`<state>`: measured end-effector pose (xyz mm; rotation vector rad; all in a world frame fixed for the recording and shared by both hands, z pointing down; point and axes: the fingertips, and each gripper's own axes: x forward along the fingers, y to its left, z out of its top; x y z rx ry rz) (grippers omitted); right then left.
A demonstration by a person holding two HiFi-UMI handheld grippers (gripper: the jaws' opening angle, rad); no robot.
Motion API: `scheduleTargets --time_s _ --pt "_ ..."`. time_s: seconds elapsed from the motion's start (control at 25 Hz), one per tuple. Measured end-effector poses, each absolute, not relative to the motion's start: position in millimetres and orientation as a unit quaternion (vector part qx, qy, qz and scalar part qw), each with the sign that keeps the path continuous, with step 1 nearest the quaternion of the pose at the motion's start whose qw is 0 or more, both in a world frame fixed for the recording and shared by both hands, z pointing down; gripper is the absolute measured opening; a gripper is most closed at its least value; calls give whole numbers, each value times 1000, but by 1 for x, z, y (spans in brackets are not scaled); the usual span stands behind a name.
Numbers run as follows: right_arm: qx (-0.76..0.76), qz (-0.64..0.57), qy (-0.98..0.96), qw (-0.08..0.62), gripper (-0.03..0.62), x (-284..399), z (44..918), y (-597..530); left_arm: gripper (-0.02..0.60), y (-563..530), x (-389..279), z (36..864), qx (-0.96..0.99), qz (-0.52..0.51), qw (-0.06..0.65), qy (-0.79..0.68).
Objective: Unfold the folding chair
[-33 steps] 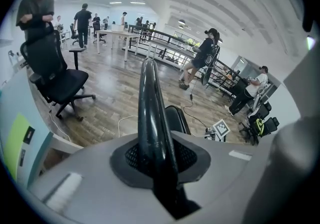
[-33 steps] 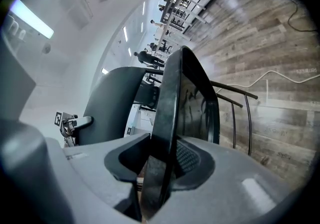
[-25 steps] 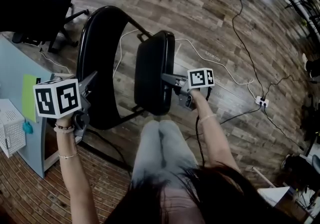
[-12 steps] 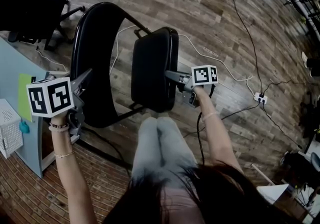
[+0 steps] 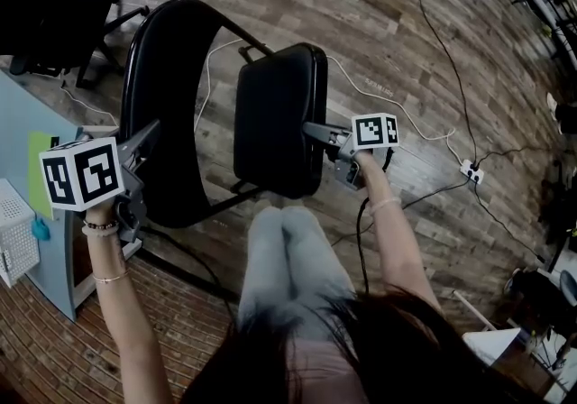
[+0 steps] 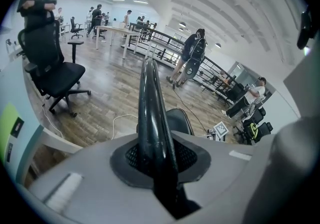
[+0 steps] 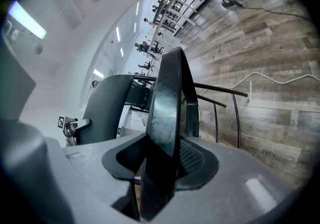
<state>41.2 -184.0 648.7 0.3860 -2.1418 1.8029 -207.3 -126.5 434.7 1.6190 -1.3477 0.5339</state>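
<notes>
Our right claw (image 5: 314, 131) has just been loosening, the seat (image 5: 275, 118) edge between its jaws unpressed; our left claw (image 5: 149, 133) clenches the backrest (image 5: 167, 105). Unfolding looks nearly done.

The seat (image 5: 279, 118) has tilted flatter and looks broader. At its 3 o'clock edge, the right gripper (image 5: 312, 130) has just been opening its jaws around it.

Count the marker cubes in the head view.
2. One marker cube sits on the left gripper, clamped on the backrest; the other on the right gripper, whose jaws have just been opening around the seat.
</notes>
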Motion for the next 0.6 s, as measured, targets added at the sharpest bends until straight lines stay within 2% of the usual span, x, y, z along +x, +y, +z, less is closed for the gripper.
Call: scheduleTargets --time_s 0.6 --pt "155 630 -745 154 170 59 660 -186 55 -124 -211 441 663 207 471 -543"
